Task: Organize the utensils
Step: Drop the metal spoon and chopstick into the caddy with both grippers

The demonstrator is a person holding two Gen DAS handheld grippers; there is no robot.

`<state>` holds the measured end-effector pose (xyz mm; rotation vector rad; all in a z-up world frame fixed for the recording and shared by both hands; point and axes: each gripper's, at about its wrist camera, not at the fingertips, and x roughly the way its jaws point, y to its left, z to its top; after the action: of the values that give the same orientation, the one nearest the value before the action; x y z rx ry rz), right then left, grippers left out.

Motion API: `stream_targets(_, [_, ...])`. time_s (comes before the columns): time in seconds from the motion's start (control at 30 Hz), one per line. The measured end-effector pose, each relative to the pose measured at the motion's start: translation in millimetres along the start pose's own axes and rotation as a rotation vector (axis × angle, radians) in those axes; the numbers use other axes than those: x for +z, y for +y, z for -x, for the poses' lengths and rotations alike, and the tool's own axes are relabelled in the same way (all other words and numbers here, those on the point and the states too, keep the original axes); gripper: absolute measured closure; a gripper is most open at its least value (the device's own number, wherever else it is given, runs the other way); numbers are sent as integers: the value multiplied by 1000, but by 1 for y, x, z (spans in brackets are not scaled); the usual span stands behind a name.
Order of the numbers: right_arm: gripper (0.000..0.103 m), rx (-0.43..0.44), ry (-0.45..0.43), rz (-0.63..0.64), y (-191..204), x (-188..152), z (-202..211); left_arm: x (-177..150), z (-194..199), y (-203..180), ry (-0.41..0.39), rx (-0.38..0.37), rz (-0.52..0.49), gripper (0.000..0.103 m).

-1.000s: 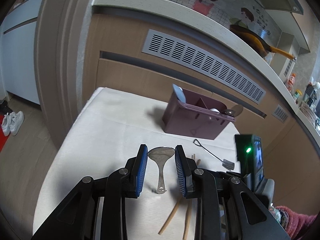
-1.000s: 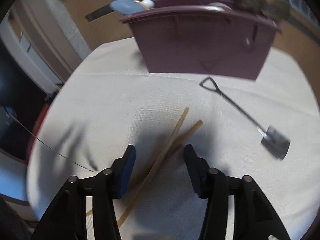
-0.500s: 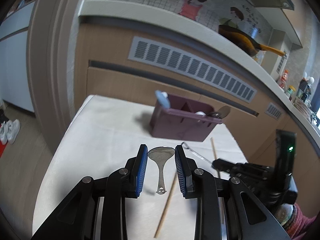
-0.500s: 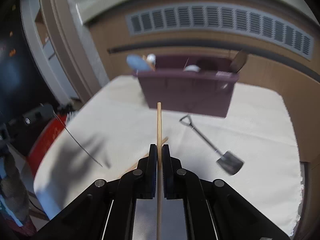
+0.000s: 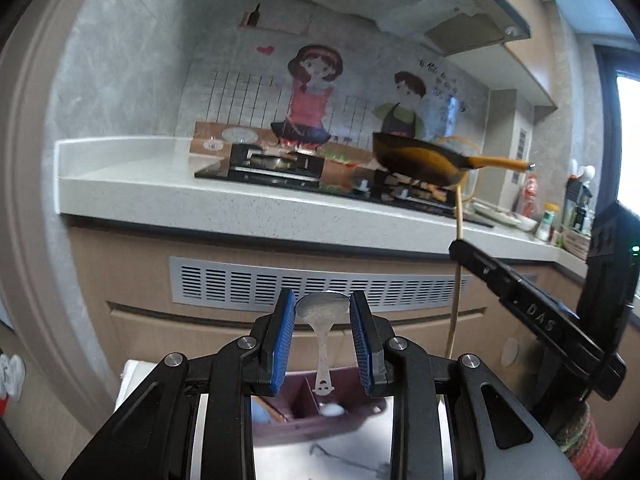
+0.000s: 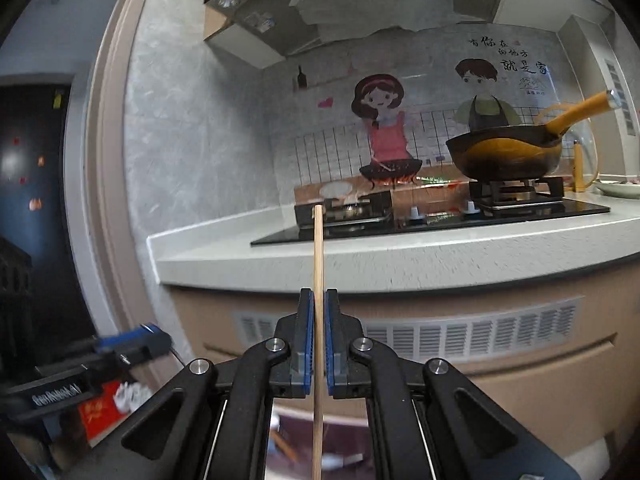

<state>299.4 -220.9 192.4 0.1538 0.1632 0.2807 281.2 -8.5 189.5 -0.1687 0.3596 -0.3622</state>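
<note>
My left gripper (image 5: 322,312) is shut on a metal spoon (image 5: 322,322), bowl up, handle hanging down over the maroon utensil caddy (image 5: 320,424) low in the left wrist view. My right gripper (image 6: 315,312) is shut on a wooden chopstick (image 6: 318,264) held upright; it also shows in the left wrist view (image 5: 456,308), with the right gripper (image 5: 454,246) to the right of the spoon. The caddy is a blurred maroon patch (image 6: 352,440) at the bottom of the right wrist view. A small shovel-shaped utensil (image 5: 344,460) lies on the white table below.
A kitchen counter (image 6: 400,256) with a gas hob and an orange-handled wok (image 6: 508,152) stands ahead, above cabinet fronts with a vent grille (image 5: 312,288). Bottles and dishes (image 5: 552,220) crowd the counter's right end. The left gripper's body (image 6: 80,376) is at left.
Both grippers have risen and tilted up from the table toward the counter. The spoon and chopstick came up with them, and the caddy has dropped to the bottom of both views.
</note>
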Motion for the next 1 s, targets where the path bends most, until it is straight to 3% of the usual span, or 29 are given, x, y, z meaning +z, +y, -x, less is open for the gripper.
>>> stream_targets(0.2, [99, -61, -1, -2, -22, -31, -48, -22, -68, 27, 100, 8, 72, 74])
stream_targets(0.5, [99, -138, 64, 59, -25, -83, -90, -59, -111, 37, 170, 3, 100, 74])
stream_targets(0.6, [93, -131, 144, 44, -30, -96, -95, -75, -122, 36, 200, -18, 82, 67])
stream_targets(0.67, [92, -115, 207, 39, -35, -102, -94, -80, -121, 36, 197, -25, 82, 49])
stream_targets(0.77, [92, -106, 221, 24, -40, -103, -77, -77, -109, 38, 167, -18, 99, 47])
stream_targets(0.8, [89, -104, 215, 23, -41, -99, -67, -75, -102, 38, 157, -9, 99, 46])
stream_targets(0.9, [62, -89, 203, 34, -45, -92, -35, -74, -79, 39, 133, 44, 92, 45])
stream_targets(0.93, [57, -87, 200, 41, -45, -91, -27, -77, -70, 39, 132, 59, 89, 44])
stream_targets(1.0, [57, -75, 214, 71, -45, -92, -2, -84, -58, 40, 148, 82, 82, 44])
